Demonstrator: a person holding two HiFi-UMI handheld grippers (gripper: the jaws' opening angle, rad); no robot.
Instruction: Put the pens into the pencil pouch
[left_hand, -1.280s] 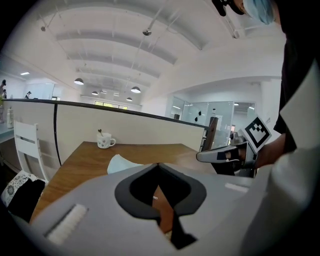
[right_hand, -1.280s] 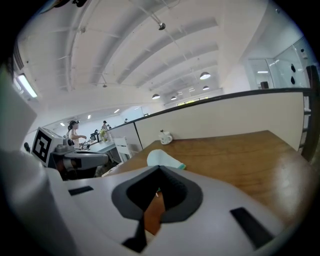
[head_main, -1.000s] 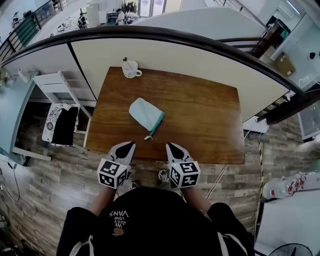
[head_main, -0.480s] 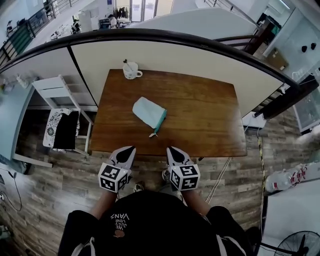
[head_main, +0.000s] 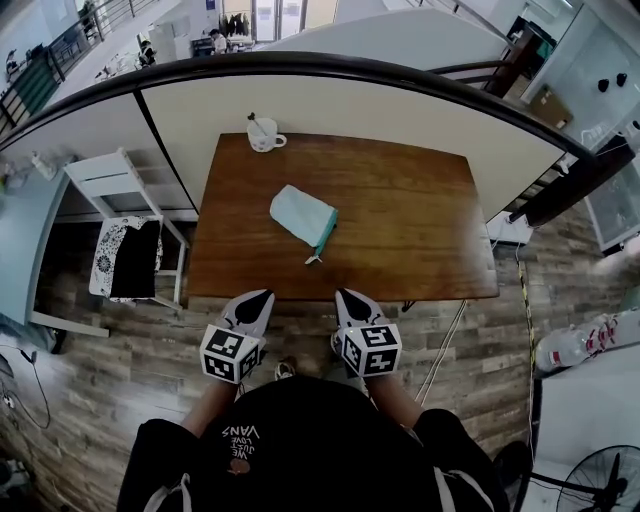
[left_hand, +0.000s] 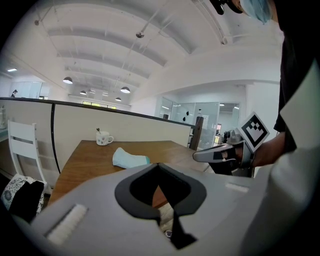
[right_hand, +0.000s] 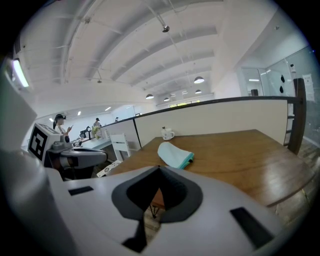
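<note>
1 pale mint pencil pouch (head_main: 302, 216) lies flat on the wooden table (head_main: 420, 230), left of centre, angled, with the teal zipper edge on its right side.

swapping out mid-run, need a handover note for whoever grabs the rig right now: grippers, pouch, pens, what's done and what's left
Left hand-held gripper: shut, empty, short of the table's near edge.
Right hand-held gripper: shut, empty, beside it.
Pencil pouch: flat on the table, left of centre, nothing touching it.
Pens: none visible in any view; whether any are inside the pouch can't be told.
Mug: far left corner, not part of the job.
Done: nothing visible.
Left: find pens, open pouch, load them.
</note>
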